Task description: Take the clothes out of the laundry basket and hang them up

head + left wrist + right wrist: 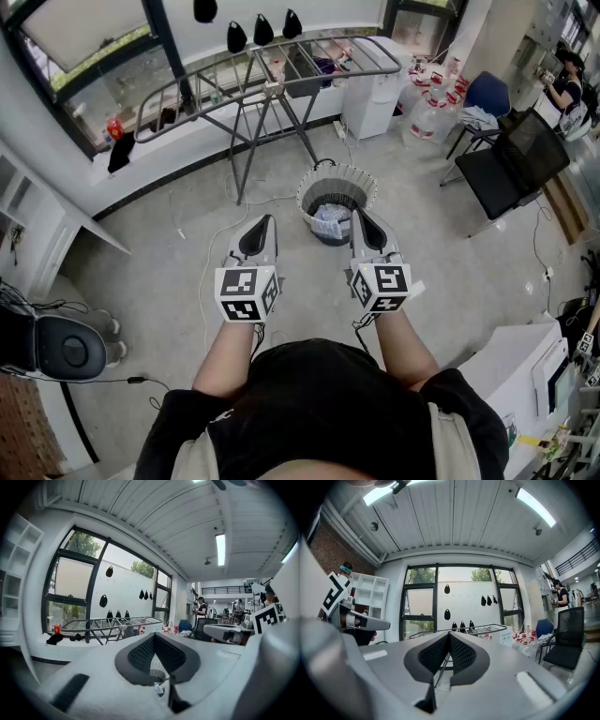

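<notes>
A round white slatted laundry basket [359,180] stands on the grey floor ahead of me, with pale clothes [329,221] inside. Beyond it is a grey metal drying rack [267,67], also in the left gripper view [112,622] and the right gripper view [480,630]. My left gripper [269,220] is shut and empty, held level just left of the basket. My right gripper [355,216] is shut and empty too, its tip over the basket's near right rim. Both point towards the rack, their jaw tips touching with nothing between them.
A black office chair [511,161] and a blue chair [487,97] stand at the right. Water jugs [434,117] and a white cabinet [375,94] sit by the rack. White shelving [37,225] lines the left wall. Cables [208,272] trail across the floor. A person [568,89] stands far right.
</notes>
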A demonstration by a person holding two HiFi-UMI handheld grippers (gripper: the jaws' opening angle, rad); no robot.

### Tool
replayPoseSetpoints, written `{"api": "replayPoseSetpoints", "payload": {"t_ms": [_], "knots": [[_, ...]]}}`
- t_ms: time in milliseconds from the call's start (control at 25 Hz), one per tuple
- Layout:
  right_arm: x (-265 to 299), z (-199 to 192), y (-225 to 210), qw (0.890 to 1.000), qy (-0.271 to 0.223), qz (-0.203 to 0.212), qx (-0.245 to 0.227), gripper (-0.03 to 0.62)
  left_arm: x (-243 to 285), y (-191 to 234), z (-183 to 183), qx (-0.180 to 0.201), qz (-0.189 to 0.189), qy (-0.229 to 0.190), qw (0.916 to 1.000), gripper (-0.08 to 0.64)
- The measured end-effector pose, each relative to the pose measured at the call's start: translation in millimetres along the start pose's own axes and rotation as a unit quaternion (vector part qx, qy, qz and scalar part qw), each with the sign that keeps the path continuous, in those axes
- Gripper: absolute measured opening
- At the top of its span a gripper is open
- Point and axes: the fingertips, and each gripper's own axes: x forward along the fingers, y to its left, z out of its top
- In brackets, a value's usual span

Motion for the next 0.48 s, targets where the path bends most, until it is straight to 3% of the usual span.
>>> {"api": "replayPoseSetpoints", "payload": {"t_ms": [480], "knots": [[8.7,-6.3,14.0,1.000,-0.002,-0.004,0.011,0.013,-3.8,17.7,-3.8,0.001,0.001,0.000,1.0000,0.009]]}}
